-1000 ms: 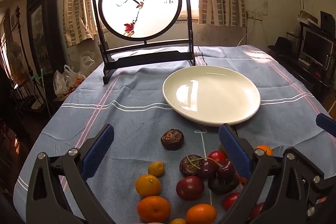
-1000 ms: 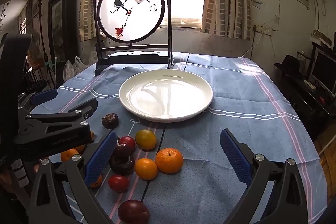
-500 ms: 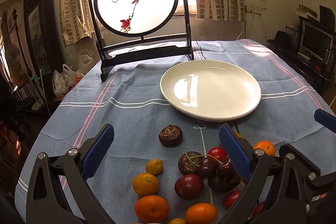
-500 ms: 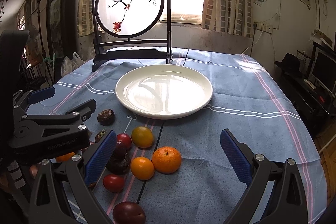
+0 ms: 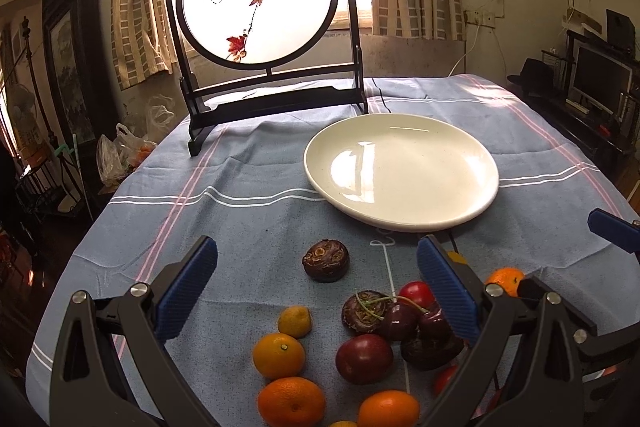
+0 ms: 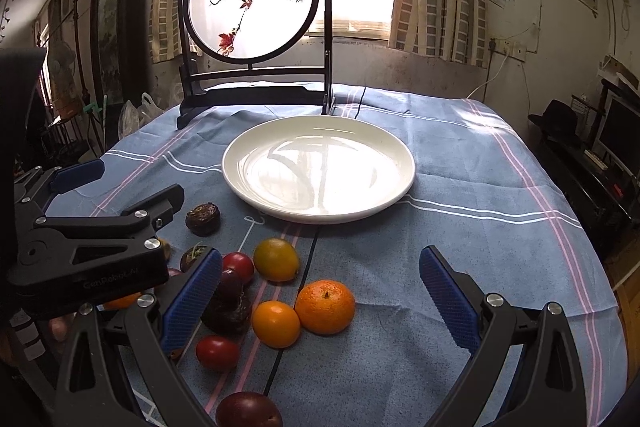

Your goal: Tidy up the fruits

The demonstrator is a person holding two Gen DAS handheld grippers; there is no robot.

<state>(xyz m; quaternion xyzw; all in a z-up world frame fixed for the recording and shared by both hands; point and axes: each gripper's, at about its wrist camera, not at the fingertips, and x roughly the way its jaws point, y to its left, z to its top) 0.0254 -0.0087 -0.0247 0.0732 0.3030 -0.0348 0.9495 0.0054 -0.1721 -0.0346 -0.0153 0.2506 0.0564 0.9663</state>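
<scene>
**Both tools lowered toward the fruit, nothing picked yet**

Dropped closer to the counter (image 6: 460,155) over the last second. Left hand-held gripper (image 5: 316,289) spread wide, empty, above fruits (image 5: 362,359) at 6 o'clock of the plate (image 5: 400,171). Right hand-held gripper (image 6: 320,301) likewise wide, framing an orange (image 6: 325,306). Plate bare; sorting not begun.

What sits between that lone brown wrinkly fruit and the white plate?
Nothing: in both views only bare blue cloth lies between the brown fruit and plate.
</scene>
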